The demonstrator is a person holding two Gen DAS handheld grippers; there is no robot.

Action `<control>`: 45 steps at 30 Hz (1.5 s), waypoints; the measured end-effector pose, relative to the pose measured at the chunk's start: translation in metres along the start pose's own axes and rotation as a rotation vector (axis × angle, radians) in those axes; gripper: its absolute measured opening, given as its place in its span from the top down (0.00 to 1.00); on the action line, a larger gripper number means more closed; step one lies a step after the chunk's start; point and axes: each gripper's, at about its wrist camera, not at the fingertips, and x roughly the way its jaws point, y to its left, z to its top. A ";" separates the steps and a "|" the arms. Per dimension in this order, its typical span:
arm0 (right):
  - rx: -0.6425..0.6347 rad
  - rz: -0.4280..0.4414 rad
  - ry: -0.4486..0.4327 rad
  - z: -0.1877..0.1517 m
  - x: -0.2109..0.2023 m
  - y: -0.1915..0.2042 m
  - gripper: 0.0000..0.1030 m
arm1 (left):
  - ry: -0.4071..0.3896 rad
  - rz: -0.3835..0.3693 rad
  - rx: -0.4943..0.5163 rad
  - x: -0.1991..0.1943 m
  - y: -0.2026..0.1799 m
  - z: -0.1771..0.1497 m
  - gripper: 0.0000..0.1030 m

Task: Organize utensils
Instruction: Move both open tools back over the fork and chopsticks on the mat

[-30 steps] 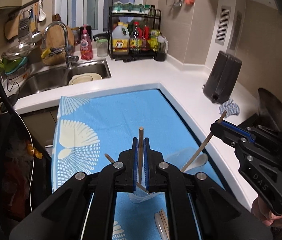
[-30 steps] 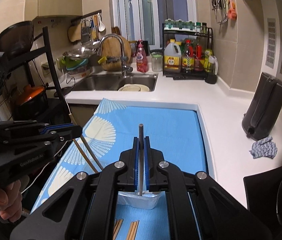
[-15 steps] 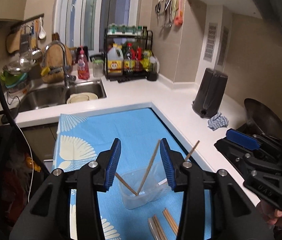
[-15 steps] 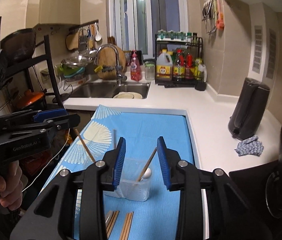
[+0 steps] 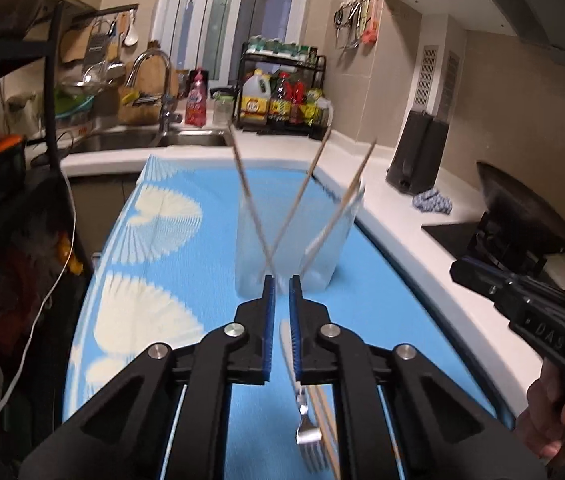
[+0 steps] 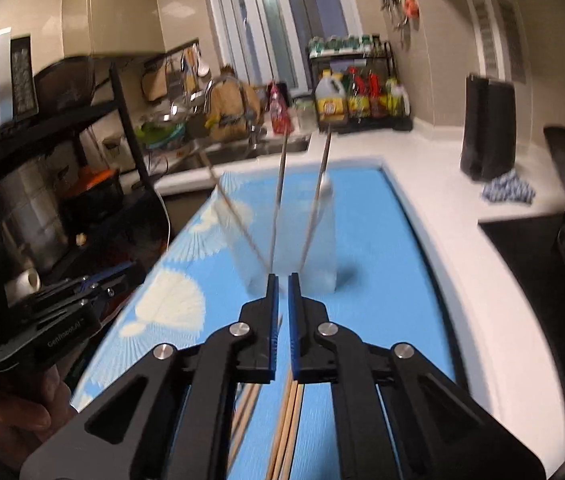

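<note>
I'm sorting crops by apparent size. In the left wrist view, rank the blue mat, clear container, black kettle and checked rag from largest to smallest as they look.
1. blue mat
2. clear container
3. black kettle: close to the container, and farther off, so unsure
4. checked rag

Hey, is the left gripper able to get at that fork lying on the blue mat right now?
Probably yes. The fork lies bare on the mat just below the left gripper, whose jaws hold nothing; only chopsticks lie alongside it.
</note>
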 end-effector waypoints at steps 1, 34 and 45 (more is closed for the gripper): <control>-0.003 -0.019 0.021 -0.016 0.005 0.000 0.95 | 0.008 0.009 -0.012 0.001 0.001 -0.012 0.94; -0.022 -0.085 0.196 -0.147 0.025 0.002 0.91 | 0.171 -0.033 -0.142 0.029 -0.015 -0.139 0.88; -0.033 -0.105 0.198 -0.149 0.019 -0.001 0.91 | 0.141 -0.046 -0.204 0.013 -0.014 -0.150 0.78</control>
